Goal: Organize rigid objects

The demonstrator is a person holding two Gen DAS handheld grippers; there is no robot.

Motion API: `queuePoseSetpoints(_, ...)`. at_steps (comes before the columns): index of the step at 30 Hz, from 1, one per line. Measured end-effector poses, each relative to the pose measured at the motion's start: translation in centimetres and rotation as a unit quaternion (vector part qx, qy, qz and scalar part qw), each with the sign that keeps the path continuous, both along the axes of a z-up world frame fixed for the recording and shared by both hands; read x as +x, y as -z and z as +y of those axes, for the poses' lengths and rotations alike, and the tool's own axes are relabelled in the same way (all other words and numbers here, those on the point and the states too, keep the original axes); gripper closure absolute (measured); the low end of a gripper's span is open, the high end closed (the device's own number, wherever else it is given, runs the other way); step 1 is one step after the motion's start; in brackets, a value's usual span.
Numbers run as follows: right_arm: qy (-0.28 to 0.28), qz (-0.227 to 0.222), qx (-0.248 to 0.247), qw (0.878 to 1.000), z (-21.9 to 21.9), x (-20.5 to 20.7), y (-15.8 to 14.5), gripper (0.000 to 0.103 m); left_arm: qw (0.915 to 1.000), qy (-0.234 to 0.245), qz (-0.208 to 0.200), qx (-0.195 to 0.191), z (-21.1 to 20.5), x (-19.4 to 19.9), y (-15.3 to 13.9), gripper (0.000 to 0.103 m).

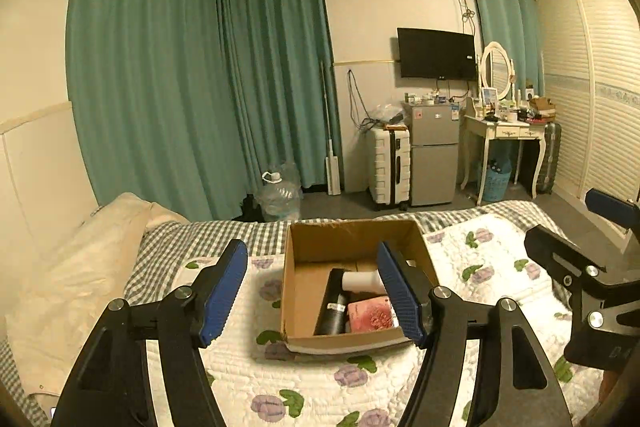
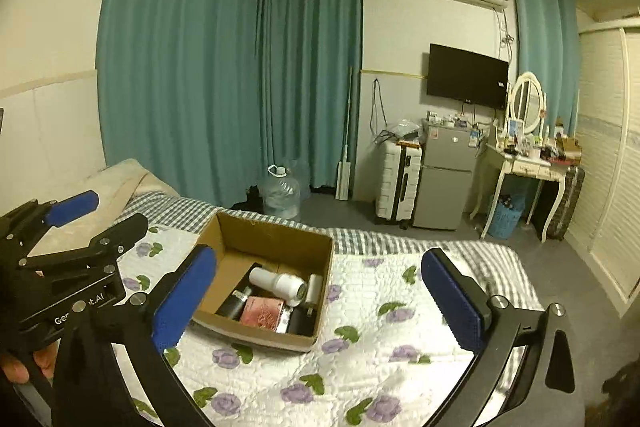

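Note:
An open cardboard box [image 1: 298, 251] [image 2: 320, 247] sits on the flowered quilt of the bed. Inside lie a white hair dryer [image 2: 278, 282] [image 1: 360, 281], a black cylinder [image 1: 334, 313] [image 2: 235, 303], a pink box [image 1: 370, 313] [image 2: 262, 311] and a black item [image 2: 302, 321]. My left gripper [image 1: 312, 297] is open and empty, raised above the bed in front of the box. My right gripper [image 2: 320, 301] is open and empty, to the right of the left one, which shows at the left of the right wrist view [image 2: 76, 227].
A cream pillow [image 1: 80, 267] lies at the bed's left. Beyond the bed stand a water jug [image 1: 278, 197], a white suitcase [image 1: 390, 167], a small grey fridge [image 1: 434, 155] and a dressing table [image 1: 506, 135]. Teal curtains cover the far wall.

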State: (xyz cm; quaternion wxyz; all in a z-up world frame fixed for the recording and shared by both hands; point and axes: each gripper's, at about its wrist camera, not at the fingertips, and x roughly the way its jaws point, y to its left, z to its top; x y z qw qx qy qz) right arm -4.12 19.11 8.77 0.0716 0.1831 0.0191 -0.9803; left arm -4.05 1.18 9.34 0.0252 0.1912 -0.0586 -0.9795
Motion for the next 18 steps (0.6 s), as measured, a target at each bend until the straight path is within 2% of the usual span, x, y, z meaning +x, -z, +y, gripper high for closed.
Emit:
queuePoseSetpoints(6, 0.011, -0.002, -0.019, 1.000, 0.2, -0.9, 2.8, 0.000, 0.9998, 0.002, 0.004, 0.019, -0.8, 0.6, 1.9, 0.033)
queuePoseSetpoints(10, 0.024, -0.007, -0.025, 0.999, 0.3, -1.8, 4.9, 0.000, 0.9997, -0.015, 0.005, 0.017, -1.5, 1.0, 3.9, 0.033)
queuePoseSetpoints(14, 0.034, -0.025, -0.019, 0.999, 0.6, -2.8, 7.0, 0.000, 0.9993, -0.028, -0.015, 0.019, -2.3, -0.1, 5.7, 0.033)
queuePoseSetpoints(18, 0.037, -0.027, -0.013, 0.999, 0.4, -2.9, 7.7, 0.000, 0.9986, -0.035, -0.029, 0.027, -3.0, -0.9, 6.8, 0.033)
